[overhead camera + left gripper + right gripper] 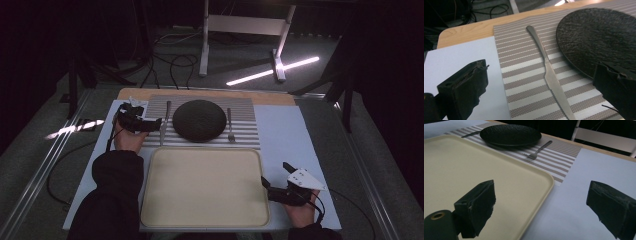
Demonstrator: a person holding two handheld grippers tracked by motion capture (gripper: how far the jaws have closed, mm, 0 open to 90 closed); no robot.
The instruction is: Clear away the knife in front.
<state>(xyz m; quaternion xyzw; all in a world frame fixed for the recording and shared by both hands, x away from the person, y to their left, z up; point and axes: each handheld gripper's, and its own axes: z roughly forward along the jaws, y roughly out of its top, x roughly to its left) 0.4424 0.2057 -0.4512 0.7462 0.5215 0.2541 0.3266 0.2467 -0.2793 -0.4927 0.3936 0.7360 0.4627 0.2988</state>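
On the table [280,135], one cream tray [202,186] lies empty before one striped placemat [245,107] bearing one black plate [199,120], one knife [546,67] and one fork [230,125]. The left gripper [150,125], fingers apart, should straddle the knife squarely near the middle, then close; the right gripper [272,190] rests open beside the tray

knife [549,72] flanked by plate [599,37], mat [524,82] free
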